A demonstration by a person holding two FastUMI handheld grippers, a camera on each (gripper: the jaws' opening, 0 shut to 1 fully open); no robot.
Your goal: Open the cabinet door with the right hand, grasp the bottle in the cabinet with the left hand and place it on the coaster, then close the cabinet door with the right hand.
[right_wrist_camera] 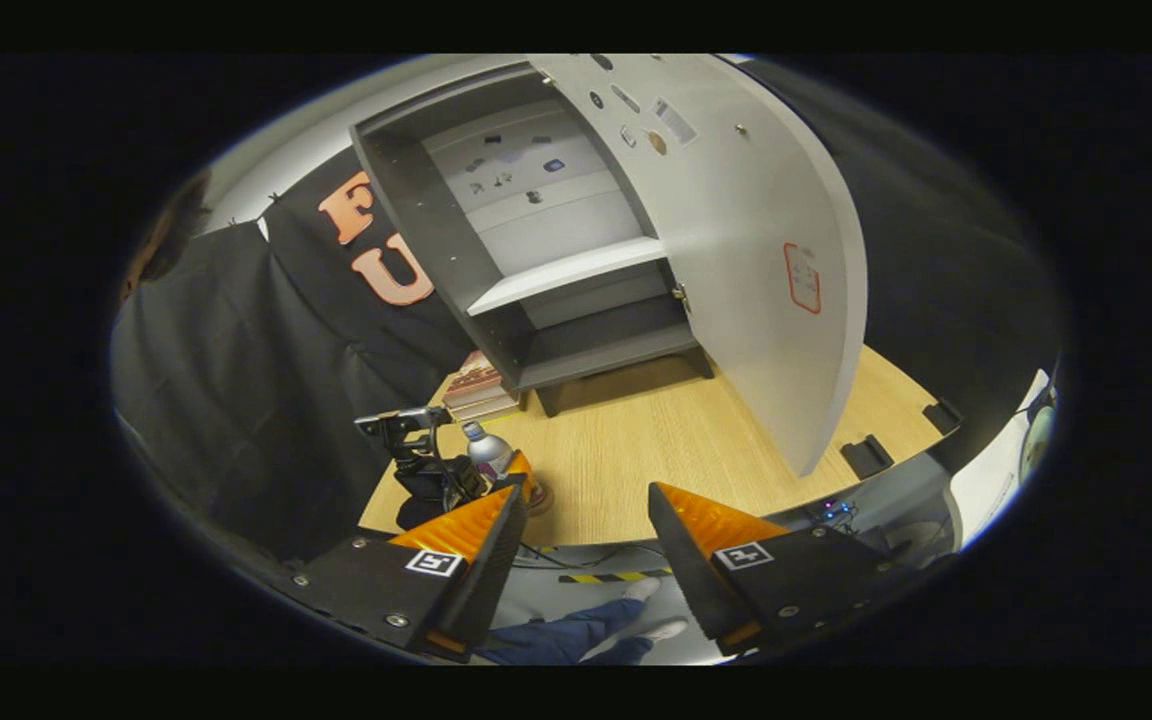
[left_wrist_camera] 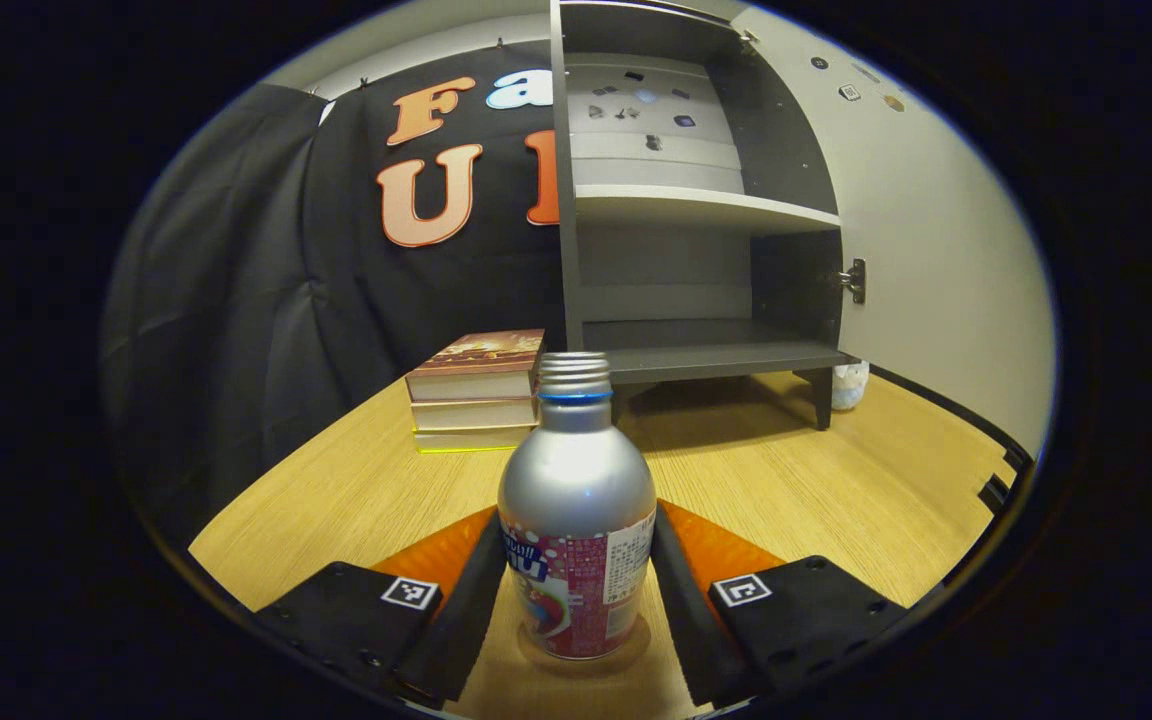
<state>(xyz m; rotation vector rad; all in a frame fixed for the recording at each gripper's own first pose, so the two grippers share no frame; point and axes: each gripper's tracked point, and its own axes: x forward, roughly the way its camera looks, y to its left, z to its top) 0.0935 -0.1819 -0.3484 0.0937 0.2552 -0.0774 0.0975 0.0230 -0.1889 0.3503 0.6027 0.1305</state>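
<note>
A silver bottle [left_wrist_camera: 576, 500] with a red label and no cap stands upright on a brown coaster [left_wrist_camera: 642, 640] on the wooden table. My left gripper [left_wrist_camera: 577, 525] is shut on the bottle, one orange-and-black finger against each side of its body. In the right gripper view the same bottle [right_wrist_camera: 487, 448] and left gripper [right_wrist_camera: 426, 470] sit at the table's near left corner, on the coaster [right_wrist_camera: 540, 498]. My right gripper [right_wrist_camera: 586, 492] hangs open and holds nothing, off the table's front edge. The grey cabinet [left_wrist_camera: 696, 350] stands with bare shelves and its door [right_wrist_camera: 756, 260] swung wide.
A stack of books [left_wrist_camera: 476, 390] lies left of the cabinet [right_wrist_camera: 586, 345]. A small white object [left_wrist_camera: 848, 385] sits by the cabinet's right leg. Two black fittings [right_wrist_camera: 866, 455] are at the table's right edge. A person's legs [right_wrist_camera: 576, 635] show below the table.
</note>
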